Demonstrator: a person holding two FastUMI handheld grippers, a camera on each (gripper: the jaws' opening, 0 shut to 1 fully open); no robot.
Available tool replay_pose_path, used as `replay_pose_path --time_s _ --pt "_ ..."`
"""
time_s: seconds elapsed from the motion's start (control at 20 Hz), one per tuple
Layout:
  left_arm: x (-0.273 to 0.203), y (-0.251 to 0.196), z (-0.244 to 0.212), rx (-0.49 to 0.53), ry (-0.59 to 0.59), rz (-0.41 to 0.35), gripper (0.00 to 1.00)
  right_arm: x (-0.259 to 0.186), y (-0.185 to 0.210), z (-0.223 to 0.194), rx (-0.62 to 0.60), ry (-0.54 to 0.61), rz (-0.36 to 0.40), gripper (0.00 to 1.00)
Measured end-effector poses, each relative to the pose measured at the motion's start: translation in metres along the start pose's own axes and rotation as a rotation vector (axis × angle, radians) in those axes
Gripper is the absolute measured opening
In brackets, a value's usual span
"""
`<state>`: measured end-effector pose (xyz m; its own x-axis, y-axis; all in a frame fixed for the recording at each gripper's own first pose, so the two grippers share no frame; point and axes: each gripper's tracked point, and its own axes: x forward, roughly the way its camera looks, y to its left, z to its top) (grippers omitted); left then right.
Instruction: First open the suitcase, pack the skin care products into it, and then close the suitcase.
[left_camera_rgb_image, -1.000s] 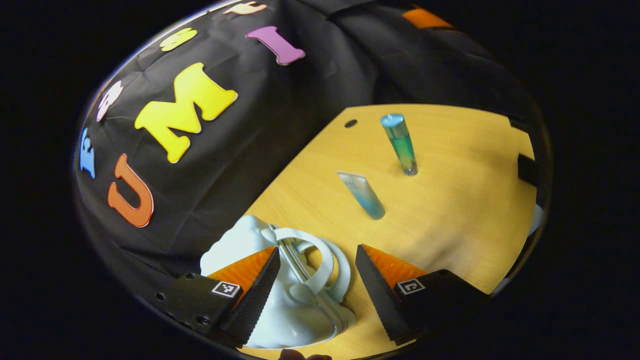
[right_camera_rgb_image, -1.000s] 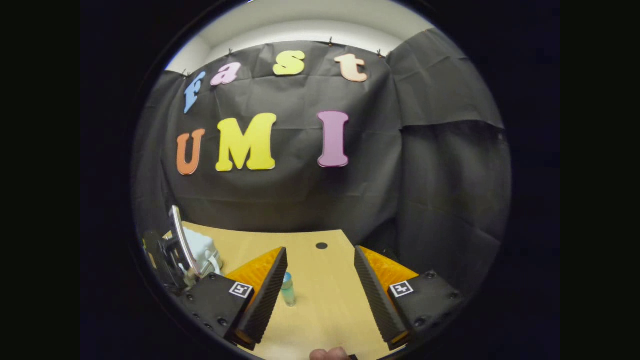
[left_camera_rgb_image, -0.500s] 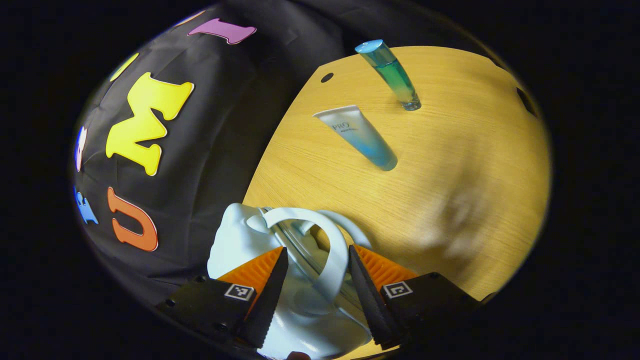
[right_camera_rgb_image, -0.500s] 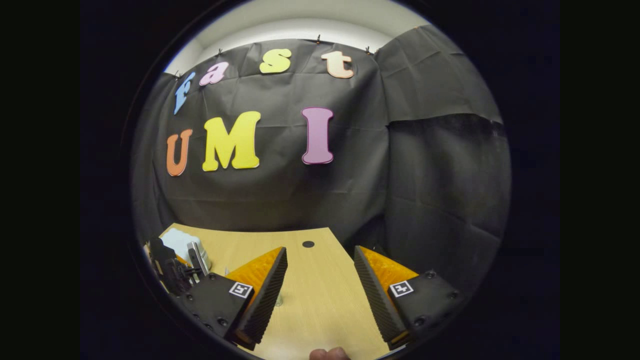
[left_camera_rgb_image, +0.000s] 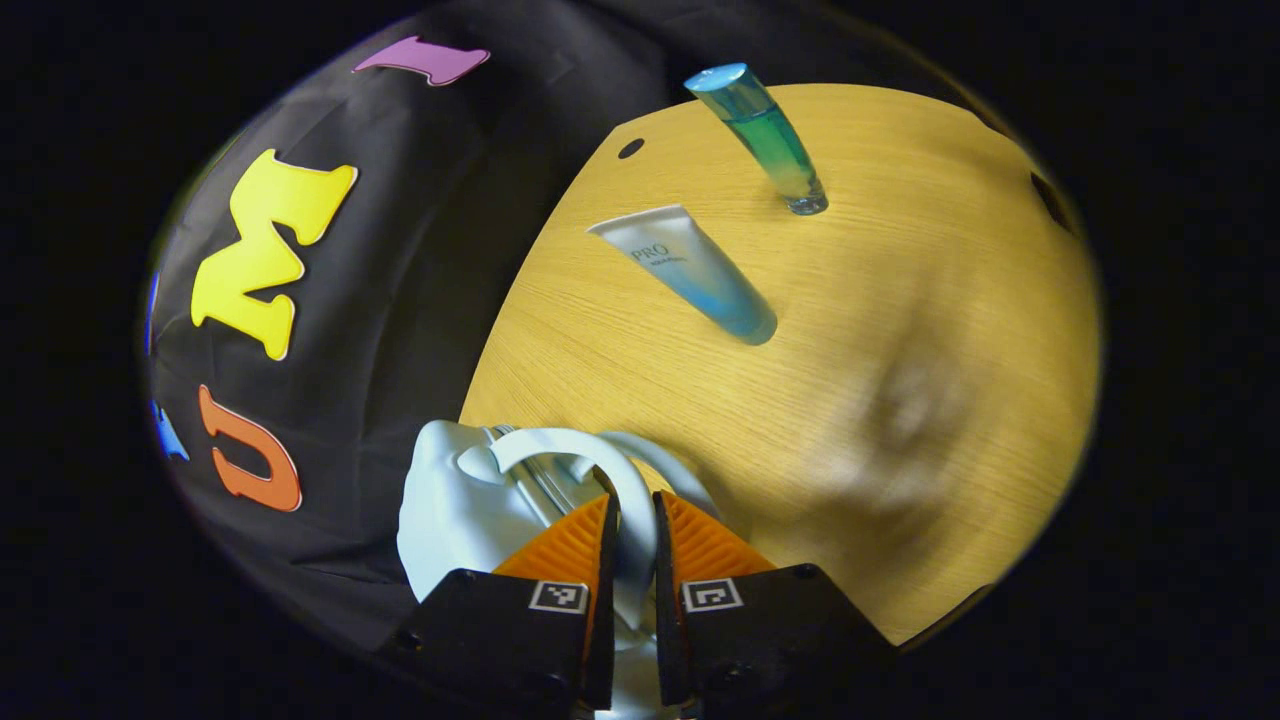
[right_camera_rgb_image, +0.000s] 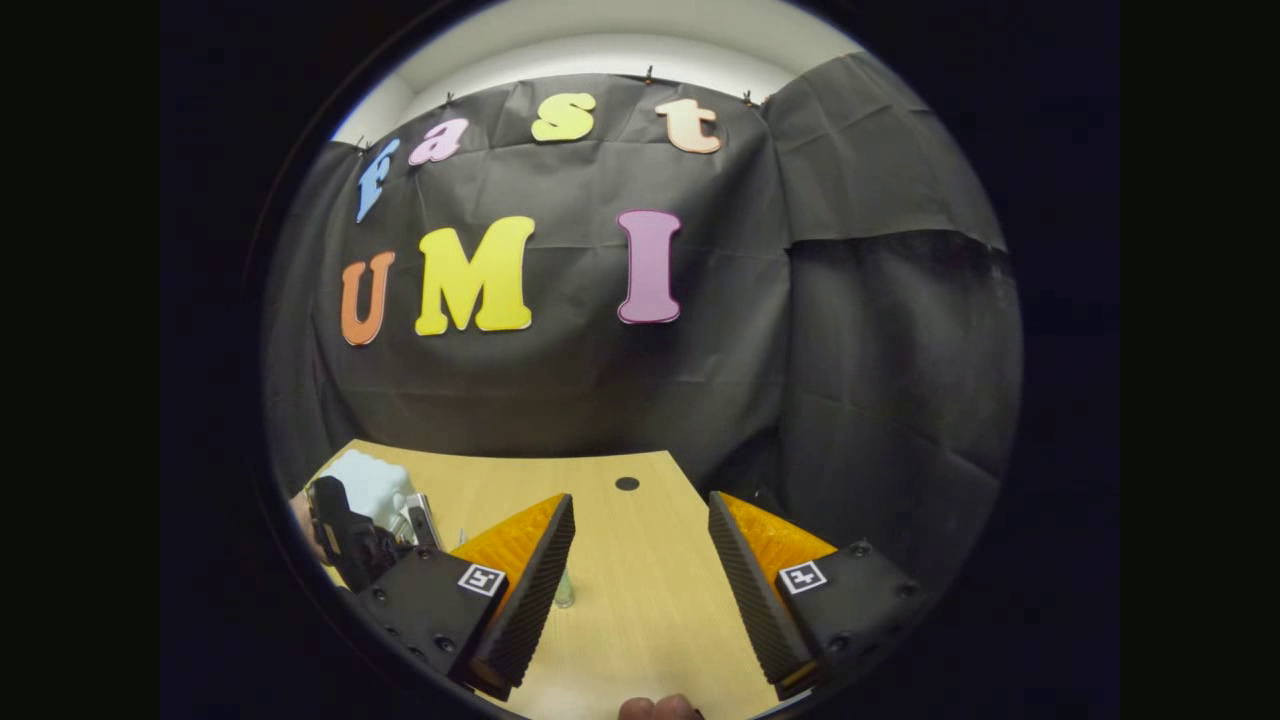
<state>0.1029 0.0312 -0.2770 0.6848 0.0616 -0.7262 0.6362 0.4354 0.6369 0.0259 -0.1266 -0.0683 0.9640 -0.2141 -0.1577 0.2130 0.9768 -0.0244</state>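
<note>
A light wooden table (left_camera_rgb_image: 880, 330) carries everything. A pale blue suitcase (left_camera_rgb_image: 450, 500) sits at its edge against the booth's wall. Out toward the middle a white-and-blue tube (left_camera_rgb_image: 690, 275) stands on its cap, and a slim blue-green bottle (left_camera_rgb_image: 765, 135) stands upright nearer the far edge, well apart from the suitcase.
</note>
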Motion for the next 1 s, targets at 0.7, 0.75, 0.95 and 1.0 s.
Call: replay_pose_path --time_s 0.7,0.75,0.95,1.0 --pt "-0.145 0.212 -0.073 -0.351 -0.253 0.253 0.03 -0.011 0.066 0.006 -0.038 0.002 0.126 0.81" --pt "-0.15 0.226 -0.09 -0.373 -0.254 0.282 0.03 -0.013 0.071 0.008 -0.045 -0.002 0.132 0.81" --pt "-0.154 0.253 -0.151 -0.459 -0.265 0.359 0.03 -0.02 0.094 0.013 -0.108 -0.012 0.152 0.81" --pt "-0.153 0.261 -0.168 -0.477 -0.263 0.375 0.03 -0.022 0.1 0.015 -0.124 -0.015 0.158 0.82"
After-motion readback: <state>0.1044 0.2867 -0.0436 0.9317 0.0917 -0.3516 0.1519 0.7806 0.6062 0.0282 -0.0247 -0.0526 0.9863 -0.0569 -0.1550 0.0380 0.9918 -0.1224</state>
